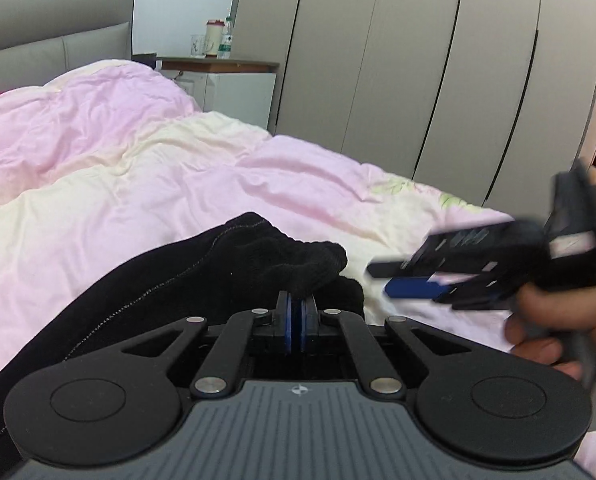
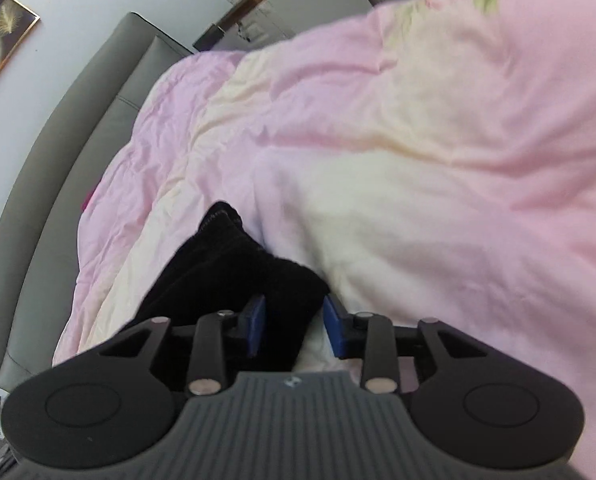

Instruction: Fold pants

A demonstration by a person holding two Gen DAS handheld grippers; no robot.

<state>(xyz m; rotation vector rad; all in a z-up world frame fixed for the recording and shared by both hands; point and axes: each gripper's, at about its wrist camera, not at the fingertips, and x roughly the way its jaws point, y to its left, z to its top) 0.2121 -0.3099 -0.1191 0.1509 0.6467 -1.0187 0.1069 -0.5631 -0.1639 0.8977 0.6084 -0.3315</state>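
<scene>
The black pants (image 1: 201, 268) lie on the pink quilt (image 1: 137, 152) of the bed, their length running back and to the left from the left gripper (image 1: 296, 312), whose fingers are clamped on a bunched edge of the cloth. The right gripper (image 2: 293, 326) has its fingers apart with a dark fold between them, the pads not visibly pressing. It sits just right of the left one, so the near edge lies across both hands.

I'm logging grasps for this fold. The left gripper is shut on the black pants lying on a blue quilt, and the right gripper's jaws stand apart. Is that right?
Not quite: the quilt is pink and cream, not blue, as both wrist views show. The rest stands: the left gripper is shut on the black pants, and the right gripper has its jaws apart.
</scene>
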